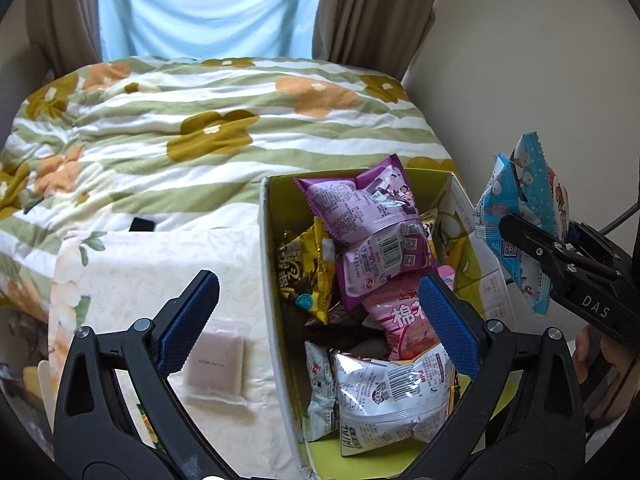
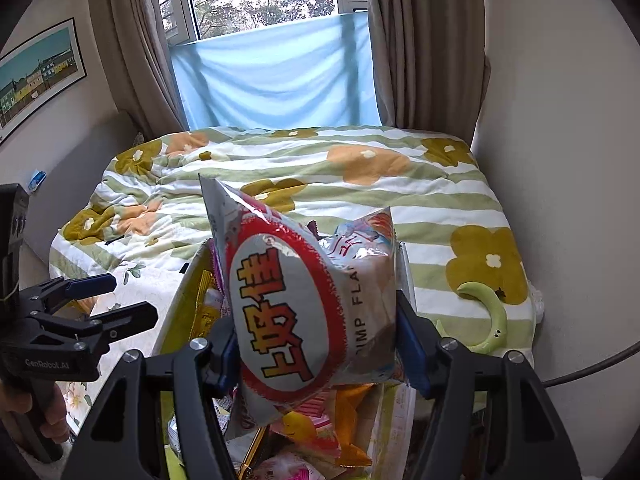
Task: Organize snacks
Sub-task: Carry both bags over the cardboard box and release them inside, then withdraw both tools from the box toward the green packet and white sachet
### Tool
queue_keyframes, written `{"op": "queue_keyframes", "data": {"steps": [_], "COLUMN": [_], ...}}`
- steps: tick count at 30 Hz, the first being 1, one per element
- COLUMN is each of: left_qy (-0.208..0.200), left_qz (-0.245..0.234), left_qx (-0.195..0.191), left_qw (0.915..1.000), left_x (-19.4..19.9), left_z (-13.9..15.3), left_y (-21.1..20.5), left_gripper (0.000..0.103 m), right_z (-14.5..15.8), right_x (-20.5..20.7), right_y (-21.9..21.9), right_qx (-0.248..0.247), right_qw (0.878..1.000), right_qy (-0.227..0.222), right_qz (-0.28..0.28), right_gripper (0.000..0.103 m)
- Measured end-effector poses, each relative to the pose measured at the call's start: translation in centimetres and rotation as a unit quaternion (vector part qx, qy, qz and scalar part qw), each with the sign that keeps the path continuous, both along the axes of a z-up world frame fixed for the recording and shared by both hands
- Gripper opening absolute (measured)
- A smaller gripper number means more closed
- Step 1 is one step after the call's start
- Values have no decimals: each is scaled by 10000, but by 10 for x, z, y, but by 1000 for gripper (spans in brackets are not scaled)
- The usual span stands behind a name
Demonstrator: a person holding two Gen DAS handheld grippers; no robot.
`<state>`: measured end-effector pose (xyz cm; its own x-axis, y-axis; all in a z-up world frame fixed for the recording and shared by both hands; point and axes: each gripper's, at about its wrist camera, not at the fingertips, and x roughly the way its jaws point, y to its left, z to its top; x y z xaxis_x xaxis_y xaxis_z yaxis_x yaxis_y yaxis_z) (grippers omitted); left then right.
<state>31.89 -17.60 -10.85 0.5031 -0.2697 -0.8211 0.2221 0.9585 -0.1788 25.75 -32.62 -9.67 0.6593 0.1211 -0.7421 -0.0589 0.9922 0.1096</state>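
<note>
1. the left gripper (image 1: 320, 312) hangs over the near part of the open cardboard box with a yellow-green inside (image 1: 267, 240), its black arms and blue ribbed pads spread wide with nothing between them.
2. the left pad sits over the pale floral cloth (image 1: 160, 264) left of the box; the right pad sits over the box's contents.
3. inside the box lie many snack packets: a purple crinkled foil packet (image 1: 372, 232) at the far end, a yellow and brown packet (image 1: 304, 272) against the left wall, a pink packet with white characters (image 1: 400, 316) in the middle, and a silver-white packet with a barcode (image 1: 392, 396) nearest.
4. the right gripper (image 2: 316, 344) is closed on a puffy white snack bag with a red oval and yellow characters (image 2: 288, 312), both blue pads pressing its sides.
5. seen from the left wrist, this bag shows a blue and white back and is held above the right edge of the box, clear of the packets inside.
6. the box rests on a bed covered by a green-striped quilt with ochre and orange flowers (image 1: 200, 120), which stretches to the far beige curtains (image 2: 132, 48) and a light blue cloth across the window (image 2: 276, 76).
7. a pale green curved toy (image 2: 492, 316) lies on the quilt right of the box.
8. a hand (image 2: 48, 412) grips the left tool's handle.
</note>
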Motion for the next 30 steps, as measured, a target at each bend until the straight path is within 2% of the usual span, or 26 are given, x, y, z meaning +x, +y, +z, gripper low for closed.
{"op": "queue_keyframes", "data": {"steps": [4,6,7,8,10,13,18,24,30], "left_qy": [5,23,17,6,1,55,168,-47,-196], "left_qz": [141,176,199,224,290,410,575,670,715], "left_qx": [55,90,131,181,266,265,189,171,94], "left_qw": [9999,9998,9997,9996,9992,9988,9980,9976,9972], "left_x": [-10,-16,-19,-23,-30,-38,-46,-60,-74], "left_z": [1,1,1,1,-1,-7,-13,7,25], "left_y": [12,17,19,22,28,40,56,82,130], "left_gripper": [99,99,99,99,99,99,99,99,99], "right_z": [-15,-23,-26,-28,-26,-23,-24,-4,22], "right_x": [8,11,12,11,4,-8,-18,-33,-54], "right_y": [0,-1,-1,-2,-2,-2,-2,9,40], "right_qx": [25,73,86,83,156,189,176,112,87], "right_qw": [10000,9999,9998,9997,9996,9993,9994,9988,9978], "right_qy": [80,104,95,77,-24,-222,-197,-395,-626], "right_qz": [-52,-85,-132,-193,-235,-246,-216,-252,-205], "right_gripper": [62,66,75,91,101,101,101,101,101]}}
